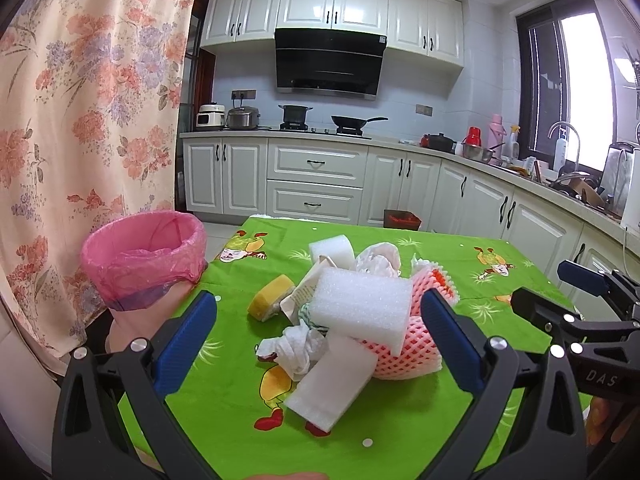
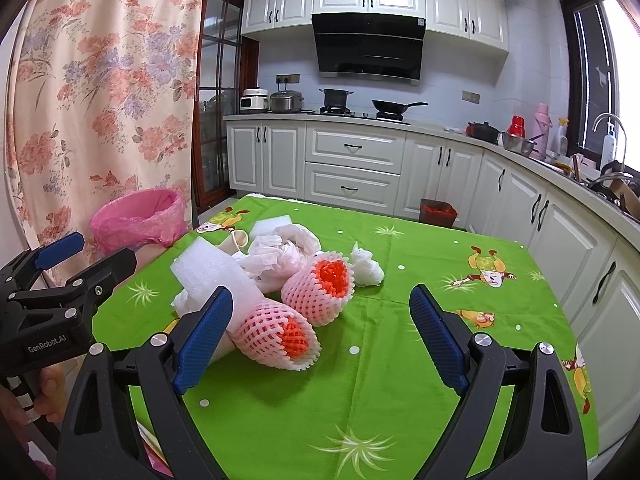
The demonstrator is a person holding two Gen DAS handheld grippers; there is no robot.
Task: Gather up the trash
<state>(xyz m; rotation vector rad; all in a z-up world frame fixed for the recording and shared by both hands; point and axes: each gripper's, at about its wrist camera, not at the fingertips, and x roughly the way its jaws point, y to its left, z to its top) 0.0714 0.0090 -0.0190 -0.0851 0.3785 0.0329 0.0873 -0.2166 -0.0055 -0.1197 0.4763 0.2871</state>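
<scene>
A trash pile lies on the green tablecloth (image 1: 400, 412): white foam blocks (image 1: 360, 304), crumpled white paper (image 1: 298, 346), pink foam fruit nets (image 1: 400, 356) and a yellow sponge (image 1: 272, 296). A bin with a pink bag (image 1: 144, 256) stands at the table's left edge. My left gripper (image 1: 320, 344) is open and empty just short of the pile. My right gripper (image 2: 320, 336) is open and empty in front of two pink nets (image 2: 280, 336) (image 2: 320, 292); foam blocks (image 2: 208, 272) and the bin (image 2: 140, 220) show there too.
A floral curtain (image 1: 80, 100) hangs close on the left behind the bin. Kitchen cabinets and a counter (image 1: 320, 168) run along the back and right. A red floor bin (image 1: 402, 220) stands past the table's far edge.
</scene>
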